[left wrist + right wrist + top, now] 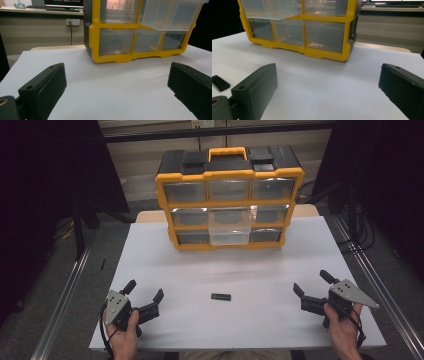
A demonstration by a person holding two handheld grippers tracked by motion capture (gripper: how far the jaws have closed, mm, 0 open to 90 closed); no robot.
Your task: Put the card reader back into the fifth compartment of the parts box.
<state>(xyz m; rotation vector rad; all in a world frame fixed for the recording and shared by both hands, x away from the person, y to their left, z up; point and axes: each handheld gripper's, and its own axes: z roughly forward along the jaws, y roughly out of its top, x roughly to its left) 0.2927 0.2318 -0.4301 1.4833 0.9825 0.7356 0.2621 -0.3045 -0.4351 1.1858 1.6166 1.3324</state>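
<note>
I am looking at a small black rectangular block [221, 296] lying flat on the white tabletop [200, 270], near the front edge and roughly midway between my two tools; in the right gripper view the same piece is sitting at the far left edge. I am finding no lettering on it that I can read. The left gripper [145, 293] is resting low at the front left of the table with its jaws spread wide and nothing between them, well apart from the block. The right gripper [312, 282] is sitting at the front right, likewise released, jaws wide and gripping nothing. Farther back, a yellow and black drawer organizer [229, 200] is standing upright at the rear of the table, with a yellow carry handle [227, 153] on top and three rows of clear drawers. The middle clear drawer [229, 226] of the second row is sticking out toward me, while the others are sitting flush. I am making out no brand mark or label on the cabinet. Beyond it, in the left gripper view, a wall socket [73, 22] is showing, its markings too small to read.
</note>
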